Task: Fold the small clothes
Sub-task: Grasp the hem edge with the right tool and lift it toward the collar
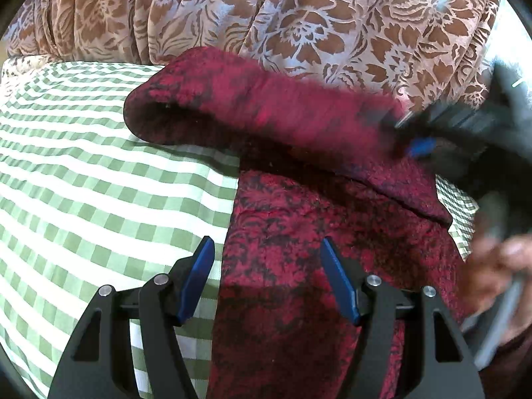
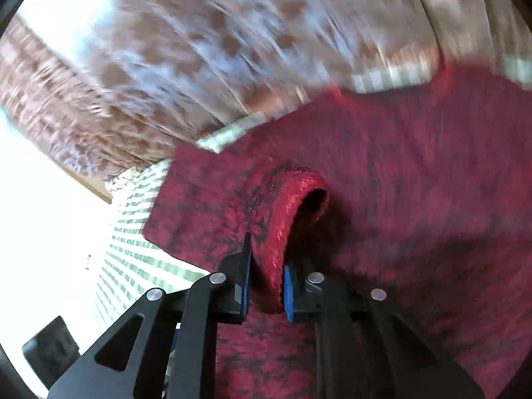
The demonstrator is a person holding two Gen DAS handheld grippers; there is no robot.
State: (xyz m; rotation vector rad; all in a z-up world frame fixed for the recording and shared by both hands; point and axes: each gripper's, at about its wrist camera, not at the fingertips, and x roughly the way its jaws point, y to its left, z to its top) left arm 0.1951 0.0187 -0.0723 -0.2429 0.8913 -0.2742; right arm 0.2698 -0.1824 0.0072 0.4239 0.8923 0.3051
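Red patterned garment (image 1: 299,249): soft, limp, light; take by edges. Right gripper (image 2: 266,286) jaws pinch a fold; left gripper (image 1: 269,279) jaws wide, empty.

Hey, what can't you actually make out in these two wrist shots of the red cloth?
- Cloth's near end: left view, cut off by the bottom edge and the left claw.
- Right claw and hand: left view, motion-blurred.
- Curtain and far cloth: right view, blurred.
- Window side: right view, washed out by glare.
- Pinched fold's inside: right view, in shadow.
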